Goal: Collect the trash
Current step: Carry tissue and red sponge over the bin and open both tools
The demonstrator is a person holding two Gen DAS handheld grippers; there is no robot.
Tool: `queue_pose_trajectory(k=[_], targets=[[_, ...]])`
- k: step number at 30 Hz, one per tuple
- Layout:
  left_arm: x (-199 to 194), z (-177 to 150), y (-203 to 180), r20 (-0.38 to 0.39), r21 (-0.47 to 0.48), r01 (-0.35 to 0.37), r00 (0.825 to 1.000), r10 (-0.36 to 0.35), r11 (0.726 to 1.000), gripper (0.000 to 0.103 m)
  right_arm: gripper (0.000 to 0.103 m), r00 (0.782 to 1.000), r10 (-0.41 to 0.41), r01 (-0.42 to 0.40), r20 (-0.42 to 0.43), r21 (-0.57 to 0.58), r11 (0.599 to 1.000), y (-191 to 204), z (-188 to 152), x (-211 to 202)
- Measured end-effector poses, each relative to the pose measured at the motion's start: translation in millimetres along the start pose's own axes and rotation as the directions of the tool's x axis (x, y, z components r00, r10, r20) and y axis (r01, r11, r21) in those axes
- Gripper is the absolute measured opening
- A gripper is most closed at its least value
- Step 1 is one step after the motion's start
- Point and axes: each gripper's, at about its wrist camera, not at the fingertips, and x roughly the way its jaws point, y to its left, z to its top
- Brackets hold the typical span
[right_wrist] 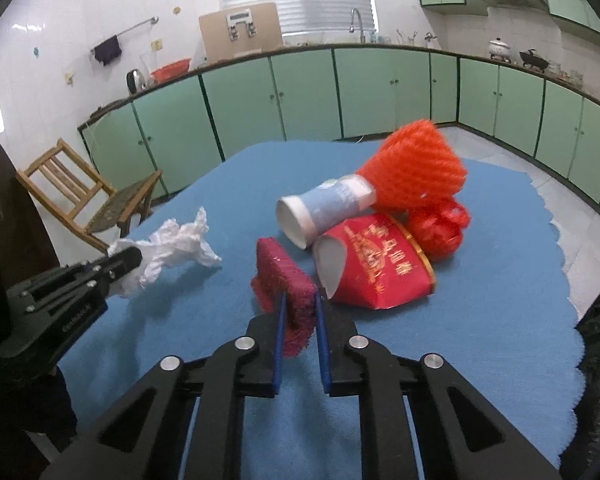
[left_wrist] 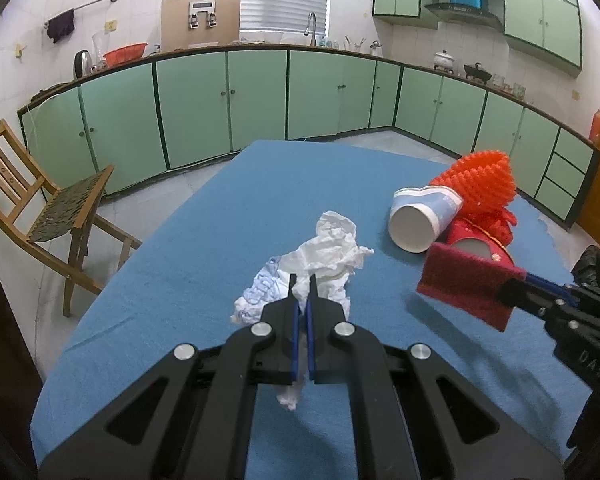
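Observation:
A crumpled white tissue (left_wrist: 328,252) (right_wrist: 176,248) is pinched in my left gripper (left_wrist: 302,280), which is shut on it; a scrap hangs below the jaws. My right gripper (right_wrist: 300,296) is shut on a dark red scouring pad (right_wrist: 284,276) (left_wrist: 464,284), held just above the blue tablecloth (left_wrist: 220,220). Beyond the pad lie a blue-and-white paper cup (right_wrist: 328,208) and a red paper cup (right_wrist: 376,272), both on their sides, with an orange foam net (right_wrist: 416,168) and a red plastic bag (right_wrist: 440,232) behind them.
A black bag (right_wrist: 596,360) sits at the table's right edge. A wooden chair (left_wrist: 40,200) stands left of the table. Green kitchen cabinets (left_wrist: 260,96) run along the far walls.

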Motion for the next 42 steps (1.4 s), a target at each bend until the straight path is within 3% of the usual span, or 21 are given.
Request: queue_pose_trajectory(k=[10, 26, 35, 42], targets=[[-21, 14, -24, 0.044, 0.021, 0.039, 0.998, -0.040, 0.999, 0.002, 0.014, 0.997, -0.003, 0.002, 0.078, 0.006, 1.000, -12, 13, -42], [-52, 36, -84, 0.095, 0.070, 0.155, 0.982, -0.161, 0.985, 0.002, 0.014, 0.977, -0.106, 0.095, 0.187, 0.065, 0.993, -51, 27, -111], [-65, 43, -142, 0.115, 0.131, 0.241, 0.960, -0.256, 0.962, 0.002, 0.014, 0.949, -0.208, 0.183, 0.235, 0.125, 0.975, -93, 19, -159], [-74, 36, -203, 0.102, 0.179, 0.329, 0.931, -0.350, 0.927, 0.002, 0.014, 0.914, -0.323, 0.278, 0.247, 0.200, 0.940, -138, 1, -203]])
